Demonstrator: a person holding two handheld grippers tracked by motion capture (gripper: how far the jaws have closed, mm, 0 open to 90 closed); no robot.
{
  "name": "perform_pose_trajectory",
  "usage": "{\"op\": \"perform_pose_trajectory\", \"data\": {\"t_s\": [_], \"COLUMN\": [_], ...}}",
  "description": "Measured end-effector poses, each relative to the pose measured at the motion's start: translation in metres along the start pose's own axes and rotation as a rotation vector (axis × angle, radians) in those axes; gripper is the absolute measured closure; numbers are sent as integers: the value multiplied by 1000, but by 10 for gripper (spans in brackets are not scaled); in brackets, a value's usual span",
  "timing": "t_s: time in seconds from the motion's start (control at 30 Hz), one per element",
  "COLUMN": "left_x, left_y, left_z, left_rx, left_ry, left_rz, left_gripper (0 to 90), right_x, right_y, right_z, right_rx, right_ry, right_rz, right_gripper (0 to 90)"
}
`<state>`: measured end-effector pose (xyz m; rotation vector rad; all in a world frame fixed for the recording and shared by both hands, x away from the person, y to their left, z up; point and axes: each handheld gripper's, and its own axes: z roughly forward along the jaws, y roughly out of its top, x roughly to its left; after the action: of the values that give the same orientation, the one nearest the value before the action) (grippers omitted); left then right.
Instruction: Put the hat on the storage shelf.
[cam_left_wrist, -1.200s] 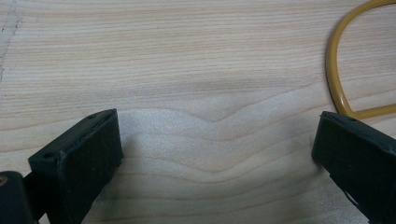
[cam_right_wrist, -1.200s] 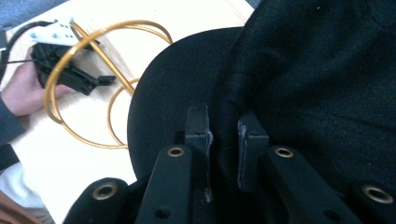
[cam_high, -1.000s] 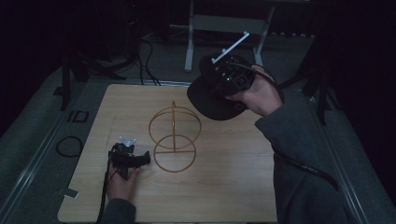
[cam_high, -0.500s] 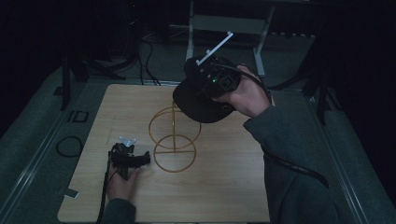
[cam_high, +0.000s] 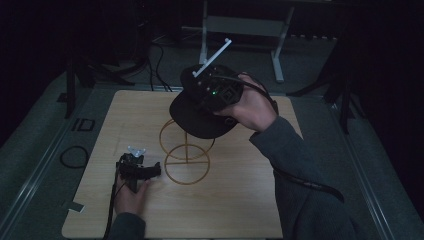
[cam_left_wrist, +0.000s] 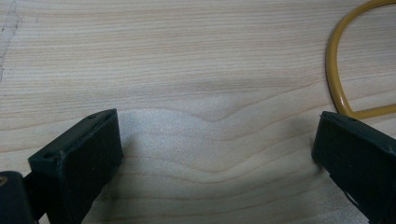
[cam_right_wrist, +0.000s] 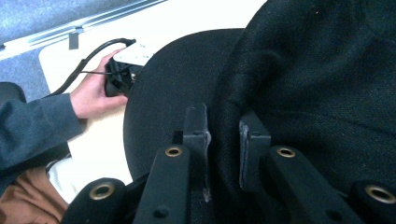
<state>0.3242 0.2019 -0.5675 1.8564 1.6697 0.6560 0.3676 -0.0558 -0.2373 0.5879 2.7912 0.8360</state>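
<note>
A black cap (cam_high: 200, 125) hangs in the air over the top ring of a gold wire stand (cam_high: 186, 159) at the middle of the wooden table (cam_high: 240, 200). My right gripper (cam_high: 212, 97) is shut on the cap. In the right gripper view its jaws (cam_right_wrist: 224, 128) pinch a fold of the cap's black cloth (cam_right_wrist: 308, 70). My left gripper (cam_high: 150, 171) rests on the table just left of the stand's base. It is open, and in the left gripper view bare wood lies between its jaws (cam_left_wrist: 215, 144), with the stand's base ring (cam_left_wrist: 334, 70) at the upper right.
A grey metal frame (cam_high: 240, 25) stands on the floor behind the table. Cables (cam_high: 75, 156) lie on the floor at the left. The right gripper view looks down on the person's left hand (cam_right_wrist: 91, 98) holding the other gripper.
My right hand has carried the cap leftward and a little nearer, from the table's far right to above the stand. The left gripper has stayed put.
</note>
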Motion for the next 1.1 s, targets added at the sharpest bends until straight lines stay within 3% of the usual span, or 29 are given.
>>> {"op": "perform_pose_trajectory", "data": {"t_s": [1.1], "left_x": [0], "left_y": [0], "left_z": [0], "left_rx": [0], "left_ry": [0], "left_rz": [0], "left_gripper": [12], "right_x": [38], "right_y": [19], "right_z": [28], "right_rx": [24], "right_ry": [51], "right_rz": [-104], "right_gripper": [771]}}
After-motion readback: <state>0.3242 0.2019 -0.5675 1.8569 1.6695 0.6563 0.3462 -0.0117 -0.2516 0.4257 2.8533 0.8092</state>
